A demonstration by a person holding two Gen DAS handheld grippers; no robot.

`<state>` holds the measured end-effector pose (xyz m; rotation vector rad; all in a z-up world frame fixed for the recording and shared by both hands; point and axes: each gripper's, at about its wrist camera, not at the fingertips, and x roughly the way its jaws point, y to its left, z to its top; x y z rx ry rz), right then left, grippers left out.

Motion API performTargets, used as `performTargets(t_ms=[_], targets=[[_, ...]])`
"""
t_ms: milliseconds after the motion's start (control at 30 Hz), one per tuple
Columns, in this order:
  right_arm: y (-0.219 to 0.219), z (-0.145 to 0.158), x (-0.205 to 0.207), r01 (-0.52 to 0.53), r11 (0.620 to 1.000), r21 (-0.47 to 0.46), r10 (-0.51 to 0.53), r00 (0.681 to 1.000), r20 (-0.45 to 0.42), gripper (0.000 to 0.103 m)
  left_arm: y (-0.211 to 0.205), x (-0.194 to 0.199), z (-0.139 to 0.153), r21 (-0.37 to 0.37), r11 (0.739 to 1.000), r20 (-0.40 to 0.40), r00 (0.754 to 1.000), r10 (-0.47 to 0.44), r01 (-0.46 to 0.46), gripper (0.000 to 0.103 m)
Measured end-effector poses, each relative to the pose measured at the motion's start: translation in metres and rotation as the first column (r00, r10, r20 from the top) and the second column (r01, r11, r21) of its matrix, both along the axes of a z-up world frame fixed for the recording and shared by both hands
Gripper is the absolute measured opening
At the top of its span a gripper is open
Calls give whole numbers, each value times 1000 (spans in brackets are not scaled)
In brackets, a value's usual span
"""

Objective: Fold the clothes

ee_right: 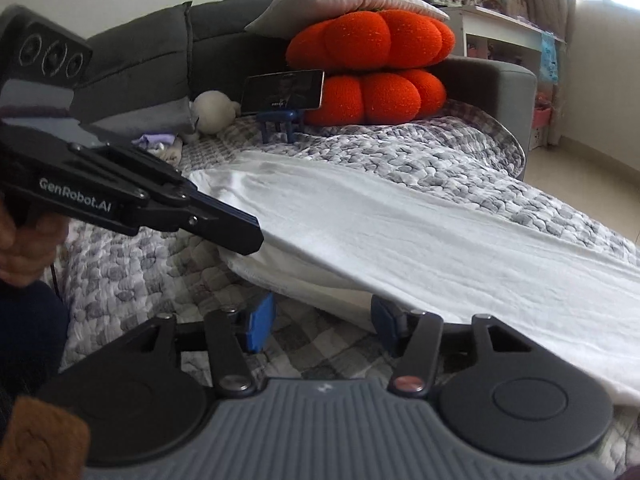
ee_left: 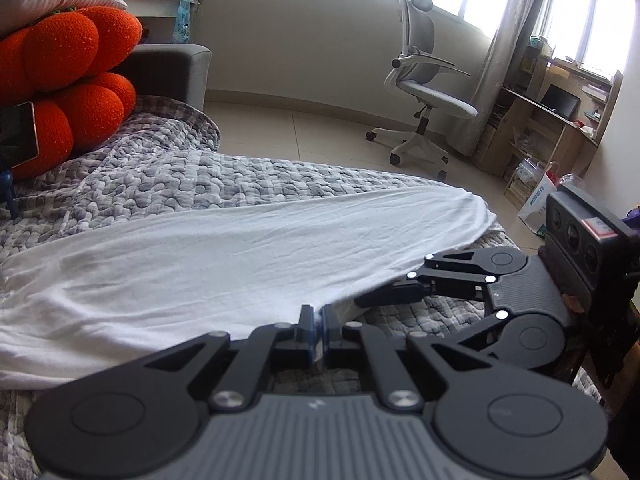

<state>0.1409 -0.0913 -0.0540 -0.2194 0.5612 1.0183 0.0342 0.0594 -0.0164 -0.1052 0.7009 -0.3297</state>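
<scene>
My left tongs are clamped together on the near edge of the white garment, which lies spread flat across the grey checked quilt on the sofa, running from my 9 o'clock towards 2 o'clock in the left view. My right tongs stand apart, blue pads on either side of the garment's lifted edge without pressing it. In the right view my left tongs cross at 9 o'clock, blocking part of the cloth's corner. Beyond the garment, at 12 o'clock, two orange cushions are stacked under a white pillow, with a phone propped on a small blue stand leaning against them, and a pale soft toy beside it at 11 o'clock. In the left view an office chair stands on the tiled floor at 1 o'clock, a wooden desk at 2 o'clock, and a white bag below it; I cannot tell its contents.
</scene>
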Motion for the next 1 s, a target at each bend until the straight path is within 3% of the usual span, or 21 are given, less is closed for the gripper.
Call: performTargets(t_ms=[167, 233, 367, 500, 700, 833, 1000], targets=[[3, 2, 11, 12, 999, -49, -9, 999, 49, 73, 2, 0, 0, -7, 1000, 4, 1000, 4, -4, 3], [3, -4, 18, 11, 994, -113, -8, 1000, 25, 73, 4, -1, 0, -14, 1000, 5, 1000, 9, -9, 3], [-14, 0, 23, -7, 998, -63, 2, 996, -87, 67, 5, -1, 1, -22, 1000, 6, 1000, 14, -14, 3], [-23, 1, 12, -49, 997, -58, 43, 995, -94, 61, 5, -2, 1, -24, 1000, 8, 1000, 13, -13, 3], [-35, -2, 26, 98, 995, -26, -99, 994, -55, 62, 3, -4, 0, -15, 1000, 8, 1000, 10, -10, 3], [-51, -3, 27, 126, 991, -51, -126, 992, -7, 63, 5, -4, 0, -15, 1000, 8, 1000, 11, -11, 3], [-88, -2, 37, 237, 971, -41, -237, 971, 3, 68, 4, -5, 0, -9, 1000, 8, 1000, 11, -11, 3]])
